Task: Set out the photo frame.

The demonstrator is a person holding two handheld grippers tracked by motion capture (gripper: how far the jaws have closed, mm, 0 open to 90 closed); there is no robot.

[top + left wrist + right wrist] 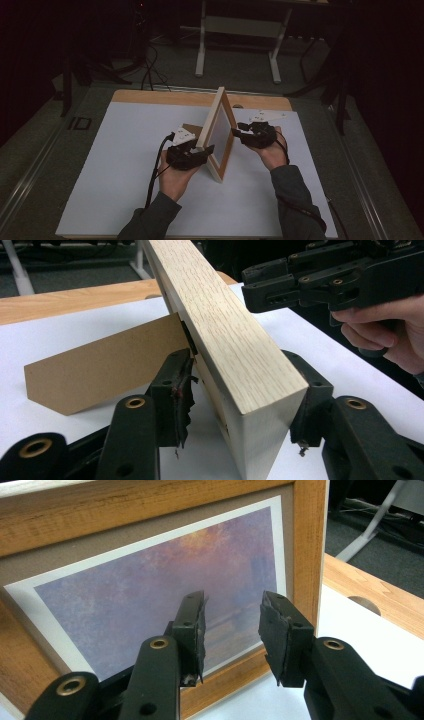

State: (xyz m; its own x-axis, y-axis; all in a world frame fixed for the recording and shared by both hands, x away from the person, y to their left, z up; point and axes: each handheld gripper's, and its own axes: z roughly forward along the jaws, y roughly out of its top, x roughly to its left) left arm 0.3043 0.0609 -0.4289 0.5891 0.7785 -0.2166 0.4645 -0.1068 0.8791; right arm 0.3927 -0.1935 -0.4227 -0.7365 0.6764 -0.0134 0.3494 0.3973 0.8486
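The left gripper [240,405] has its jaws set either side of the near edge of the light wooden picture frame [225,340], which stands upright on the white bench [125,165]; the right pad looks pressed to the wood, the left pad close against the back, though I cannot tell if it touches. The brown cardboard stand [100,367] juts out behind. The right gripper [230,630] has its jaws apart, gripping nothing, in front of the frame's purple print [165,580].
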